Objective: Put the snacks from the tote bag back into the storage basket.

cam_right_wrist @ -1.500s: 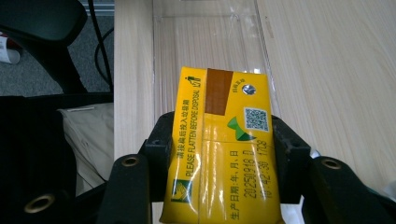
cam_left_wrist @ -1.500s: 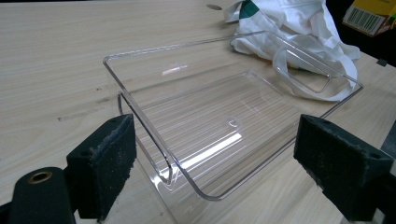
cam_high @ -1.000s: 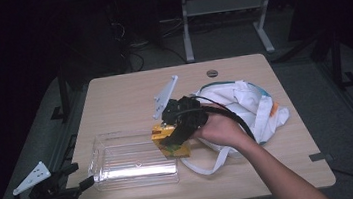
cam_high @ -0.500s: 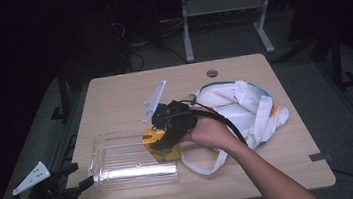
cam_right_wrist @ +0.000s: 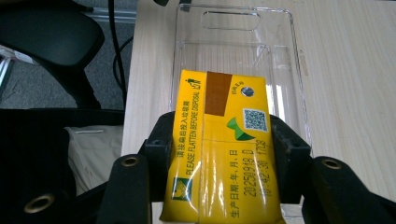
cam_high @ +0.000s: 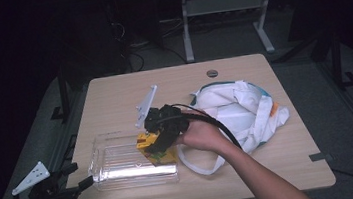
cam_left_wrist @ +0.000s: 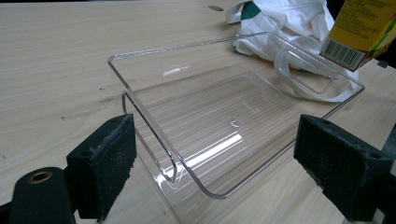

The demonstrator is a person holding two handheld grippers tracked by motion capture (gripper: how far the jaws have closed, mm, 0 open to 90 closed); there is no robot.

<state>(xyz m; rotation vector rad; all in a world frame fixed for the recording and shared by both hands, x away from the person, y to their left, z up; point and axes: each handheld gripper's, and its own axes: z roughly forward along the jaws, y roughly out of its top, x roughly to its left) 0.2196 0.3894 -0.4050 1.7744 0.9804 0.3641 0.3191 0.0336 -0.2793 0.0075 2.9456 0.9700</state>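
Carton (cam_right_wrist: 224, 149), a yellow drink box, sits clenched between the jaws of the right gripper (cam_high: 161, 134), top end pointing forward, its printed face up toward that gripper's camera. In the high view it hangs over the right end of the clear tray (cam_high: 102, 164), tilted; whether its lower corner touches the tray floor I cannot tell. From the left gripper view, its barcode corner (cam_left_wrist: 355, 35) shows at about 1 o'clock, above the tray's far rim.

Judged from this, the carrying part looks mostly done: the carton is out of the bag and over the tray. What is left is lowering it inside the walls, setting it flat and letting go. The tray holds nothing else yet, so there is room to lay it lengthwise.

The white bag (cam_high: 246, 111) lies crumpled at 3 o'clock from the tray, just beside it, one strap looped near the tray's right end. It bulges somewhat, but what it holds is hidden.

The left gripper (cam_high: 66, 188) waits at 9 o'clock from the tray, off the worktop (cam_high: 114, 96) edge, jaws spread wide with the near tray corner between them but not touching, grasping nothing. It seems placed to steady the tray if needed.
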